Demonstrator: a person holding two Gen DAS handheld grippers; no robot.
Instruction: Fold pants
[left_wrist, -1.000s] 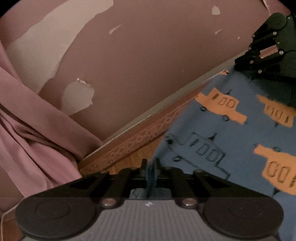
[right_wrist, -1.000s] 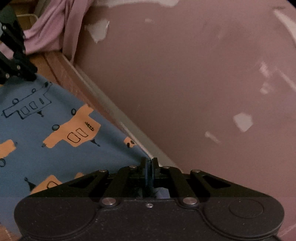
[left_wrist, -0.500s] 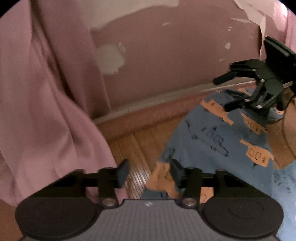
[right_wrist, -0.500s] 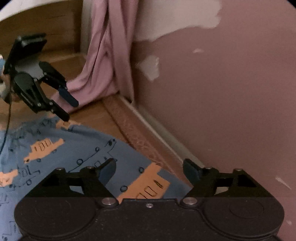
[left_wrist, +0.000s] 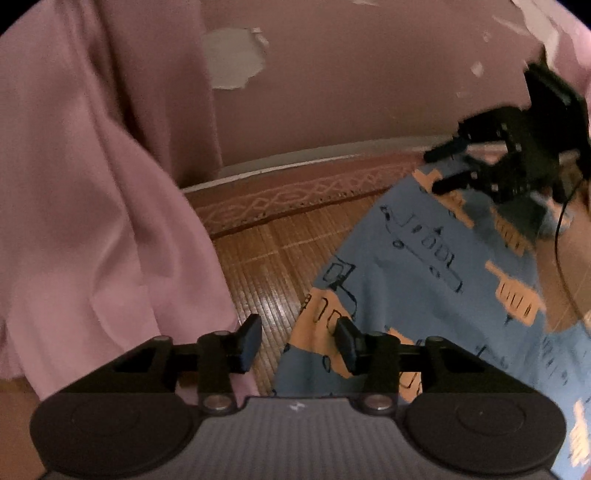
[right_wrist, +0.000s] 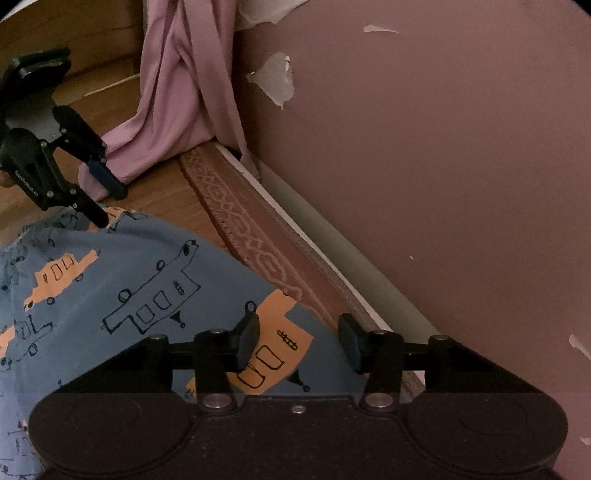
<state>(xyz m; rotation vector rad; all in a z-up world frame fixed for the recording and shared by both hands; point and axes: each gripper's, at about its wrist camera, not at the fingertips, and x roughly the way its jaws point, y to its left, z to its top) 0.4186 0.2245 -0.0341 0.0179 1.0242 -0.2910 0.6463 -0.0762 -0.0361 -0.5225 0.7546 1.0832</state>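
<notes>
1. the pink curtain (left_wrist: 92, 192) hangs at the far left, just beside the left gripper (left_wrist: 297, 341); it should be kept out of any grasp.
2. the left gripper has its jaws apart and holds nothing, over the near corner of the pants (left_wrist: 424, 280).
3. the pants lie flat on the wooden floor (left_wrist: 273, 258), blue with orange trucks, near the patterned skirting (right_wrist: 266, 254).
4. the right gripper (right_wrist: 299, 341) is spread and empty above the far corner.
5. the next fold probably goes best if each corner is pinched evenly and both lift together.
</notes>
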